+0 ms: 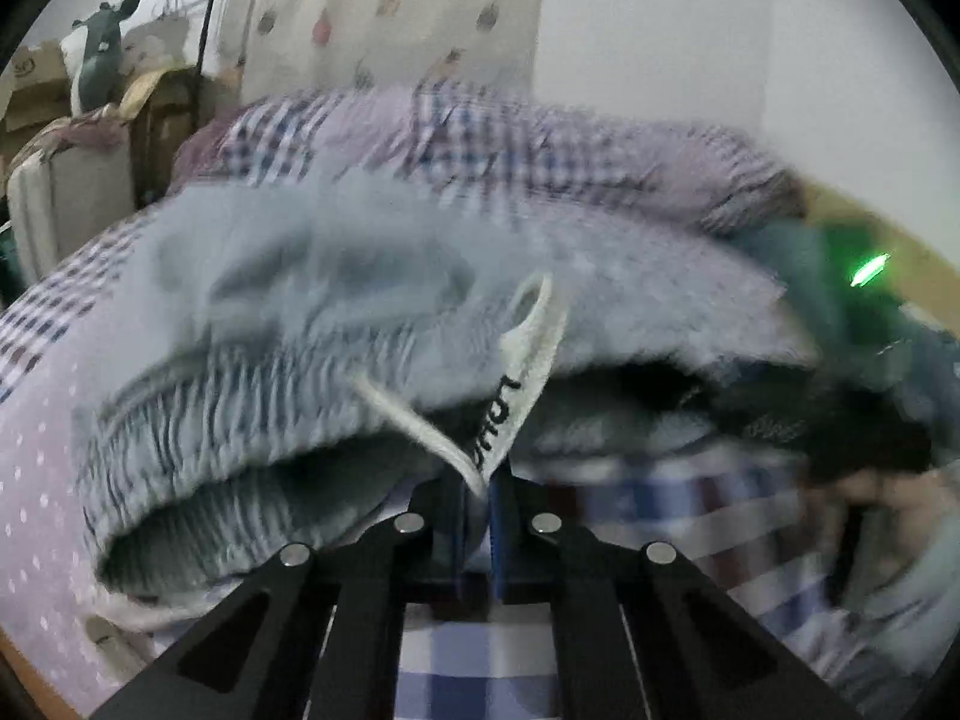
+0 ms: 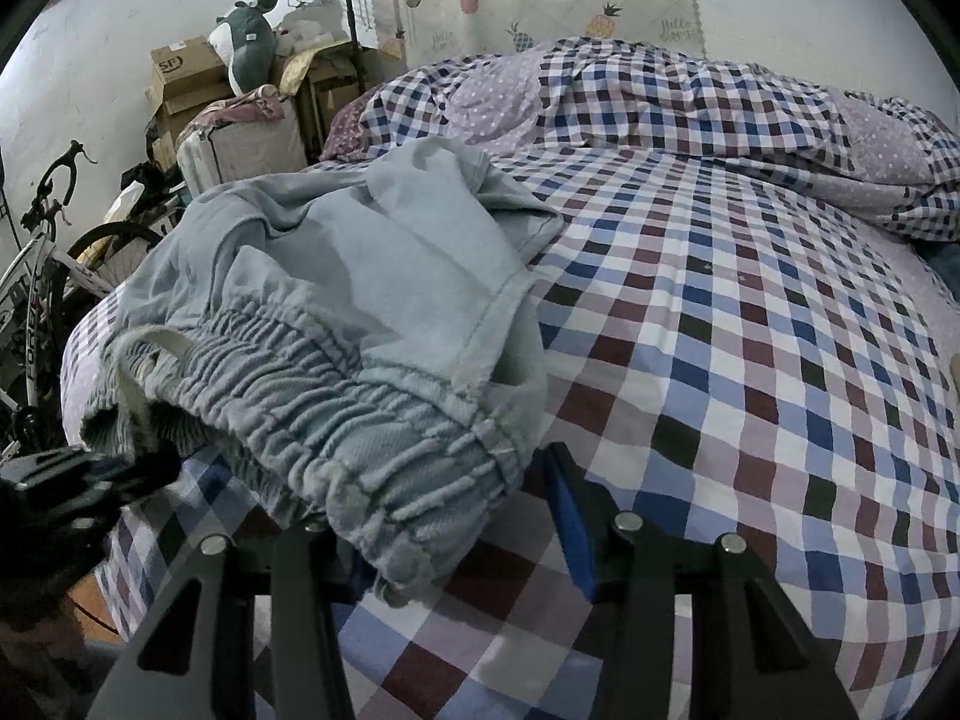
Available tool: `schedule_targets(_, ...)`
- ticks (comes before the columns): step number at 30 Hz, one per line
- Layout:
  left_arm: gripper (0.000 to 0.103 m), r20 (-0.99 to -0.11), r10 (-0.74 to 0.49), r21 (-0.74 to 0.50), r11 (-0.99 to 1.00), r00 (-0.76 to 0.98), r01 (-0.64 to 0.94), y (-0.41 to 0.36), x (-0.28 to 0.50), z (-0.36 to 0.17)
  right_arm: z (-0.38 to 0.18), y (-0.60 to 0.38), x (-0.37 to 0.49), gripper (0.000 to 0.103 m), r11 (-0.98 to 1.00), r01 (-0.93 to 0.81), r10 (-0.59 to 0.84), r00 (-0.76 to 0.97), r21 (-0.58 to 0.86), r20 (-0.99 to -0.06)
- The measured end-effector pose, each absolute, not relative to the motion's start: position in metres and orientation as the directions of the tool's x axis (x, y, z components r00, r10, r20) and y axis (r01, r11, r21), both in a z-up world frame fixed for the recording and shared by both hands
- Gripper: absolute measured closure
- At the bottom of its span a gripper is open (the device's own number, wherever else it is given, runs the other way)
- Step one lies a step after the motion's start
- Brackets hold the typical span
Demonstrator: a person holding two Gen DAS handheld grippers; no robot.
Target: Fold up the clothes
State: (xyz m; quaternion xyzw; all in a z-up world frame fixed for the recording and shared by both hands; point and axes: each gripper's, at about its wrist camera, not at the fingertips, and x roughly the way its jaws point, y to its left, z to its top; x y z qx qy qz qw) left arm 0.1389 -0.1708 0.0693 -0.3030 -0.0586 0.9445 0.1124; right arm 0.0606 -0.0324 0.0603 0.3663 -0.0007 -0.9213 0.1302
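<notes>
1. Left gripper (image 1: pixel 477 495): we find its jaws pinched nearly closed on the white drawstring (image 1: pixel 516 396) of the grey-blue shorts (image 2: pixel 360 312).

2. Shorts: bunched on the checked bedsheet (image 2: pixel 750 312), waistband (image 2: pixel 384 420) toward us.

3. Right gripper (image 2: pixel 444 516): jaws wide apart, straddling the waistband; we see no clamping.

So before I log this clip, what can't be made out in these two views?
- Left wrist view: motion blur smears the grey trousers; the printing on the white drawstring pinched in the left gripper is unreadable.
- Right wrist view: the waistband drapes over the left finger of the right gripper, so whether it grips cloth is unclear.
- Both views: the trouser legs are bunched, so their layout is hidden.
</notes>
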Motion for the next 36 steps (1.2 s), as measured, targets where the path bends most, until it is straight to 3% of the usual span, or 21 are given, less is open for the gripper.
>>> schedule_targets(11,0.098,-0.399,0.327,-0.382,-0.908,-0.856,-0.169,-0.214,0.114,0.135,0.064,-0.028,0.059,0.051,-0.965,0.242,-0.246,-0.703,0.101,-0.668)
schedule_targets(22,0.096,-0.42,0.358,-0.515,-0.851,-0.834,-0.106,-0.244,0.039,0.169,0.063,-0.023,0.055,0.051,-0.963,0.241,-0.259,-0.699,0.122,-0.666)
schedule_targets(25,0.083,-0.405,0.353,-0.521,-0.847,-0.844,-0.105,-0.242,0.031,0.176,0.063,-0.022,0.054,0.051,-0.963,0.239,-0.261,-0.698,0.127,-0.667)
schedule_targets(27,0.059,-0.382,0.35,-0.523,-0.845,-0.855,-0.112,-0.242,0.025,0.182,0.063,-0.021,0.053,0.051,-0.963,0.238,-0.262,-0.697,0.13,-0.668)
schedule_targets(29,0.044,-0.365,0.347,-0.535,-0.838,-0.864,-0.11,-0.243,0.016,0.188,0.062,-0.021,0.053,0.051,-0.963,0.236,-0.263,-0.696,0.133,-0.668)
schedule_targets(34,0.041,-0.363,0.295,-0.53,-0.845,-0.884,-0.064,-0.249,-0.012,0.197,0.061,-0.021,0.052,0.051,-0.96,0.245,-0.27,-0.687,0.134,-0.674)
schedule_targets(36,0.032,-0.358,0.278,-0.532,-0.845,-0.891,-0.05,-0.253,-0.021,0.2,0.061,-0.022,0.052,0.051,-0.959,0.249,-0.272,-0.684,0.134,-0.677)
